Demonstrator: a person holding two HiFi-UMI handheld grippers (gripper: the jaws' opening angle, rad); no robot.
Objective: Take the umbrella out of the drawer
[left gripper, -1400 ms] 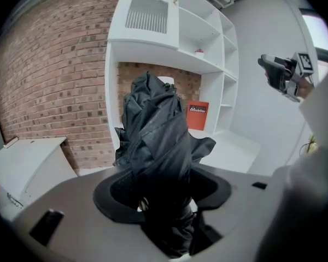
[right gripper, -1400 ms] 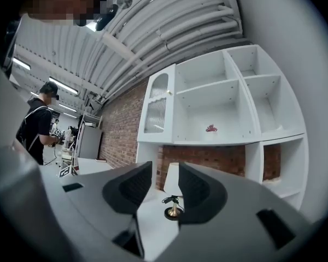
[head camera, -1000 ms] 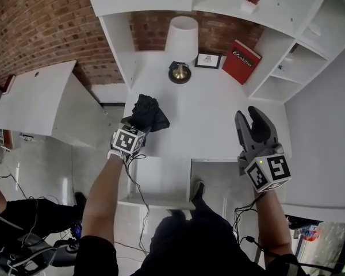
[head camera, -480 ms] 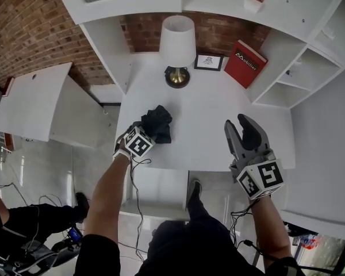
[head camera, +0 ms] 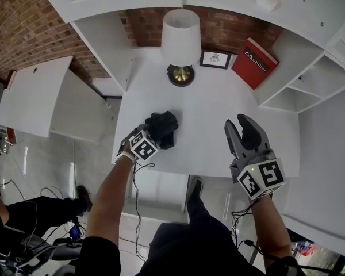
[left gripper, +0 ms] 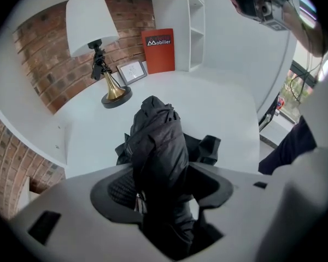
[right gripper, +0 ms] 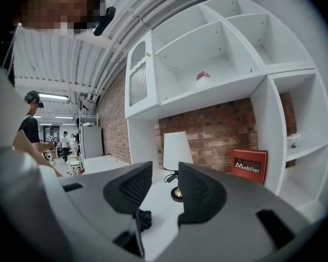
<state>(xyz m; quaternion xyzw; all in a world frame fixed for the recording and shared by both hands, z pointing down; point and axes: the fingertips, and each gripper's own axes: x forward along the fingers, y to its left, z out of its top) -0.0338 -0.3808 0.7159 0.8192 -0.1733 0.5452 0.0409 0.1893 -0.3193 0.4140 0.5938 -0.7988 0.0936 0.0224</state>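
Observation:
A black folded umbrella (head camera: pixel 163 126) lies bunched on the white desk (head camera: pixel 213 111), near its left front corner. My left gripper (head camera: pixel 151 134) points steeply down at it. In the left gripper view the umbrella (left gripper: pixel 158 152) fills the gap of the left gripper (left gripper: pixel 161 187). Its jaws have just been opening, and the fabric still touches both pads. My right gripper (head camera: pixel 245 130) hovers over the desk's right front part, open, with nothing between its fingers. In the right gripper view the right gripper (right gripper: pixel 165 187) faces the shelves, and the umbrella (right gripper: pixel 144 219) shows small and low.
A white-shaded lamp (head camera: pixel 181 36) on a brass foot stands at the back of the desk. Beside it are a small framed picture (head camera: pixel 215 58) and a red book (head camera: pixel 254 62). White shelves (head camera: pixel 310 79) rise on the right. White drawer fronts (head camera: pixel 161 186) sit below the front edge.
My left gripper has come down with the umbrella from above the desk onto its top. The right gripper has drifted a little left and down.

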